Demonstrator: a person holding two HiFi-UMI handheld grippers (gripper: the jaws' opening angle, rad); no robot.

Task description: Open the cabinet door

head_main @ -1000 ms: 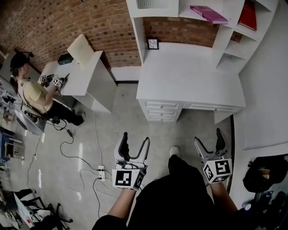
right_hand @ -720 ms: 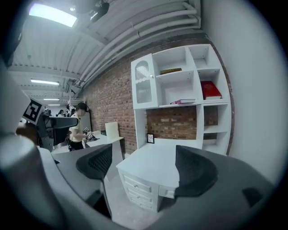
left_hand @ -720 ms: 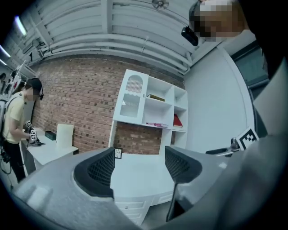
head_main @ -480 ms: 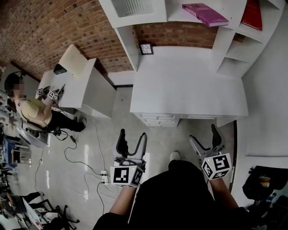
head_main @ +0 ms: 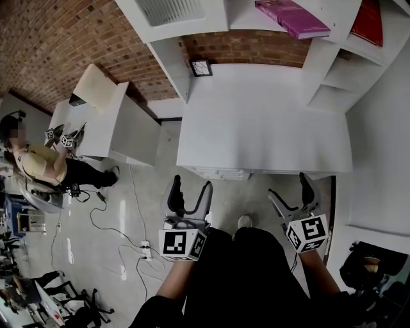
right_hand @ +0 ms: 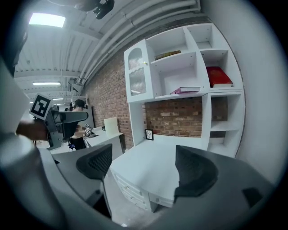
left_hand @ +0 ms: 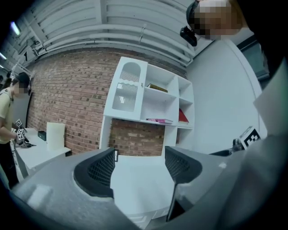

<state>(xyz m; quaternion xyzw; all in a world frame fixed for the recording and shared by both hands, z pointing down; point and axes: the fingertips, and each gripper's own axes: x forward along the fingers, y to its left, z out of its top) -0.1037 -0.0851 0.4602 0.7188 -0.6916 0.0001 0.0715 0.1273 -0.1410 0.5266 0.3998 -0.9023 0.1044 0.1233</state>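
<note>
The cabinet door (head_main: 173,11), white with a ribbed window, closes the upper left compartment of the shelf unit above a white desk (head_main: 262,122). It also shows in the left gripper view (left_hand: 128,87) and the right gripper view (right_hand: 137,76). My left gripper (head_main: 191,191) is open and empty over the floor, just short of the desk's front edge. My right gripper (head_main: 291,191) is open too, near the desk's right front corner. Both stand well below and short of the door. Between the left gripper's (left_hand: 138,168) jaws only the desktop shows, and the right gripper's (right_hand: 141,166) jaws frame the desk corner.
Drawers (head_main: 218,173) sit under the desk's front. A small picture frame (head_main: 200,68), a pink book (head_main: 291,18) and a red book (head_main: 368,16) rest on the unit. A second white desk (head_main: 109,122) with a seated person (head_main: 35,160) stands left. Cables (head_main: 138,218) cross the floor.
The desk and shelf unit have drawn closer and now fill more of the head view. Both grippers kept their open stance and moved up to the desk's front edge.
</note>
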